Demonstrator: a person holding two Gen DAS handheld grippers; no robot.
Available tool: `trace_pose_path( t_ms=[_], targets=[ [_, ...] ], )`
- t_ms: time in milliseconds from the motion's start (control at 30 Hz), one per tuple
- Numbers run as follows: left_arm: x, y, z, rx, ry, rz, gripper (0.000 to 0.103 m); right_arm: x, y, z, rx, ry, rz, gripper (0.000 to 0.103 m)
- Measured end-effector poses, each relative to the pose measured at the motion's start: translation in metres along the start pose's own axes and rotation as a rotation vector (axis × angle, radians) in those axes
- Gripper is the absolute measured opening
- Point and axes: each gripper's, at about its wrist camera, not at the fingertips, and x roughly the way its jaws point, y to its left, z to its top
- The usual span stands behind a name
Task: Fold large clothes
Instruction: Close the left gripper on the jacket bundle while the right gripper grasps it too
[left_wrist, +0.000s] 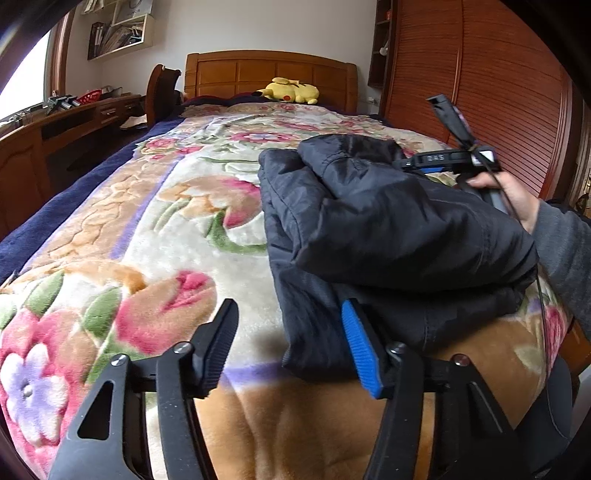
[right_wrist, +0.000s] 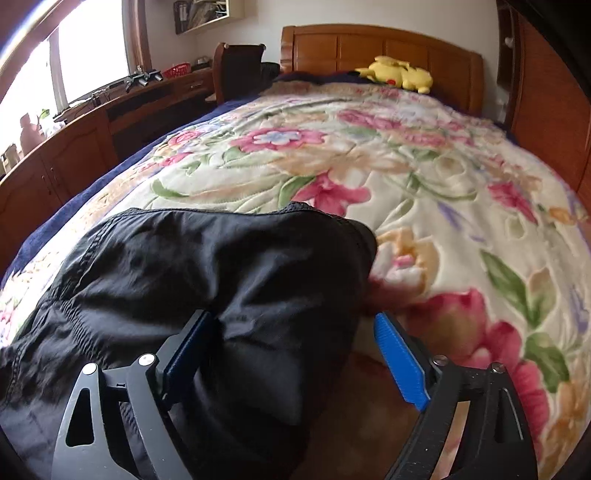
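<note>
Lying bunched on floral bed (left_wrist: 155, 236), black jacket (left_wrist: 388, 229) hides its own folds; left gripper (left_wrist: 291, 347) and right gripper (right_wrist: 295, 354) jaws open, gripping nothing.

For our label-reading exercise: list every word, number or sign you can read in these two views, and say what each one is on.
"DAS", roughly, blurred: white characters on the right gripper body, seen from the left wrist view.
Binder spines on the wall shelf: too small to read.
Black jacket, floral blanket, yellow plush toy: no text visible.
</note>
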Motion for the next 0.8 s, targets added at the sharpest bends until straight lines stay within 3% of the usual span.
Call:
trace_pose_path(
  t_ms=[33, 267, 333, 433, 500, 600, 800],
  targets=[
    [0.000, 0.000, -0.001, 0.000, 0.001, -0.010, 0.051, 0.004, -0.002, 0.001, 0.015, 0.008, 0.014, 0.090],
    [-0.001, -0.001, -0.004, -0.022, 0.007, -0.038, 0.047, 0.022, -0.008, 0.001, 0.066, 0.043, 0.057, 0.090],
    [-0.001, -0.001, -0.004, -0.037, 0.013, -0.068, 0.036, 0.026, -0.011, 0.000, 0.094, 0.061, 0.085, 0.090],
    [-0.003, -0.009, -0.005, -0.016, 0.020, -0.082, 0.022, 0.027, -0.011, 0.000, 0.096, 0.072, 0.142, 0.071],
    [-0.005, -0.012, -0.005, 0.002, 0.014, -0.068, 0.017, 0.021, -0.005, 0.002, 0.052, 0.056, 0.119, 0.049],
    [-0.015, -0.015, -0.003, 0.007, -0.008, -0.057, 0.012, 0.005, 0.001, 0.008, 0.033, 0.013, 0.126, 0.025],
    [-0.047, -0.010, 0.000, 0.010, -0.093, 0.011, 0.010, -0.027, 0.032, 0.014, -0.066, -0.057, 0.083, 0.018]
  ],
)
